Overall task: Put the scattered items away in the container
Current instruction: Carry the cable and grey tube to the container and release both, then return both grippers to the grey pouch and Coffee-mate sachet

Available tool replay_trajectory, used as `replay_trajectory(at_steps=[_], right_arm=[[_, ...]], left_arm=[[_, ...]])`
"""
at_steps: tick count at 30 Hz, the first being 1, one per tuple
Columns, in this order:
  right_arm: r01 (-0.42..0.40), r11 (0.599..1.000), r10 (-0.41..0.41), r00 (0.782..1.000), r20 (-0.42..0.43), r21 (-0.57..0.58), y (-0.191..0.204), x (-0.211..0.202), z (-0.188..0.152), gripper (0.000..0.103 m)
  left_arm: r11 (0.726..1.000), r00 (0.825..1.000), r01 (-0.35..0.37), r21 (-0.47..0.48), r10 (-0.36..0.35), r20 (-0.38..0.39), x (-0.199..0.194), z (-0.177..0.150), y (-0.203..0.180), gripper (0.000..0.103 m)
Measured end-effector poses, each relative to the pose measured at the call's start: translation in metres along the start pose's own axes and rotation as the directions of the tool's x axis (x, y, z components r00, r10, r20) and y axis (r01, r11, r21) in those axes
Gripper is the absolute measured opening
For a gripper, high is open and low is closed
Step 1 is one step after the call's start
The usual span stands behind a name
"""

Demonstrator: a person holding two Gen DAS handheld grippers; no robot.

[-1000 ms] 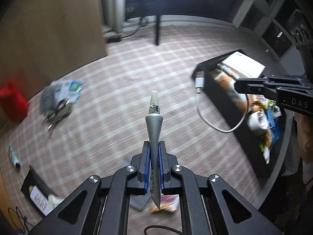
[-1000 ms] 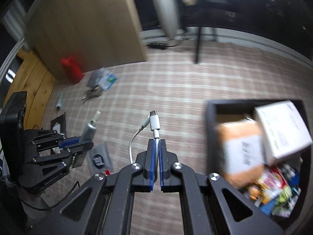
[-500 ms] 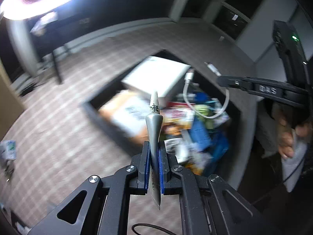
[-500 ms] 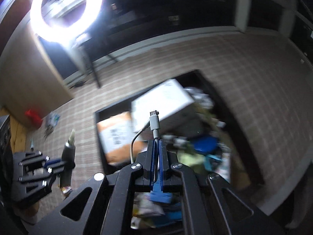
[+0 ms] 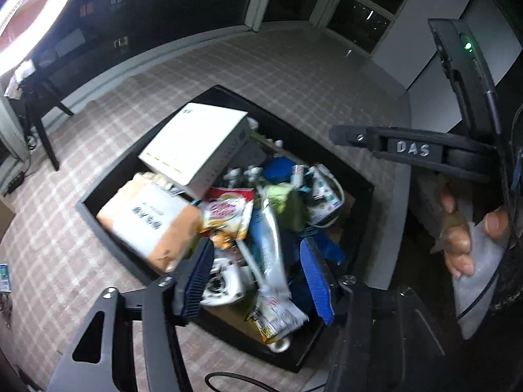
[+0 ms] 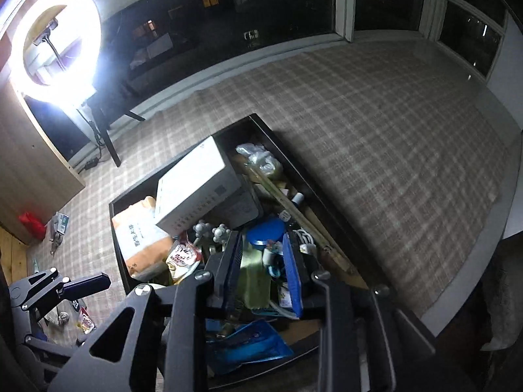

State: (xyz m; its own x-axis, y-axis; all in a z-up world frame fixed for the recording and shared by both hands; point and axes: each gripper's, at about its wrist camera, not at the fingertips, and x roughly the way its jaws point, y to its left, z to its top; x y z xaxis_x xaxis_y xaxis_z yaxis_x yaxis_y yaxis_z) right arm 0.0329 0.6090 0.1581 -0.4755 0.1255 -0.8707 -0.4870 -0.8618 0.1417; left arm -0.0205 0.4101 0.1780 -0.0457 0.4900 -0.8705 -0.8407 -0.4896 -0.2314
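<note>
The black container (image 5: 98,225) on the checked carpet is full of packets, with a white box (image 5: 196,143) and a brown parcel (image 5: 150,219) on top. My left gripper (image 5: 256,277) hangs over its near end, jaws opening. A silver tube (image 5: 269,245) shows blurred between them, free of the blue pads. My right gripper (image 6: 263,268) is over the same container (image 6: 278,137), its jaws opening with nothing held. The white cable (image 6: 304,238) lies on the pile just right of its right finger. From the left wrist the right gripper (image 5: 359,137) appears side-on above the cable (image 5: 336,196).
A ring light (image 6: 54,39) glares at the back left beside a wooden cabinet (image 6: 32,163). A red bag (image 6: 31,225), a packet and keys (image 6: 60,225) lie on the carpet far left. More packets (image 6: 85,321) lie under the left gripper (image 6: 81,284). A hand (image 5: 464,238) grips the right handle.
Both grippers swung from the open carpet to above the container. The left was shut on the tube and the right on the cable; both have opened and let go.
</note>
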Motion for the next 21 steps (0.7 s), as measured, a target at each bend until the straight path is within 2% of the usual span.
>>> replay_trajectory(at_steps=[6, 8, 10, 14, 18, 21], right_arm=[[-0.059, 0.995, 0.058, 0.998, -0.014, -0.080, 0.038, 0.003, -0.008, 0.026], [-0.085, 0.988, 0.082, 0.996, -0.032, -0.127, 0.059, 0.008, -0.012, 0.026], [-0.117, 0.977, 0.109, 0.993, -0.055, -0.177, 0.081, 0.014, -0.016, 0.026], [-0.184, 0.945, 0.159, 0.981, -0.111, -0.272, 0.131, 0.025, -0.033, 0.026], [-0.244, 0.892, 0.187, 0.966, -0.181, -0.381, 0.183, 0.038, -0.058, 0.026], [-0.296, 0.846, 0.204, 0.948, -0.244, -0.443, 0.218, 0.047, -0.081, 0.028]], left_arm=[[0.993, 0.996, -0.091, -0.078, 0.091, 0.000, -0.017, -0.034, 0.047, 0.051], [0.983, 0.989, -0.146, -0.115, 0.146, -0.007, -0.025, -0.052, 0.072, 0.051], [0.967, 0.980, -0.197, -0.161, 0.196, -0.022, -0.033, -0.072, 0.100, 0.051], [0.927, 0.968, -0.252, -0.279, 0.247, -0.053, -0.050, -0.110, 0.156, 0.051], [0.882, 0.949, -0.314, -0.352, 0.298, -0.099, -0.061, -0.149, 0.203, 0.051], [0.859, 0.938, -0.347, -0.375, 0.316, -0.145, -0.062, -0.174, 0.228, 0.051]])
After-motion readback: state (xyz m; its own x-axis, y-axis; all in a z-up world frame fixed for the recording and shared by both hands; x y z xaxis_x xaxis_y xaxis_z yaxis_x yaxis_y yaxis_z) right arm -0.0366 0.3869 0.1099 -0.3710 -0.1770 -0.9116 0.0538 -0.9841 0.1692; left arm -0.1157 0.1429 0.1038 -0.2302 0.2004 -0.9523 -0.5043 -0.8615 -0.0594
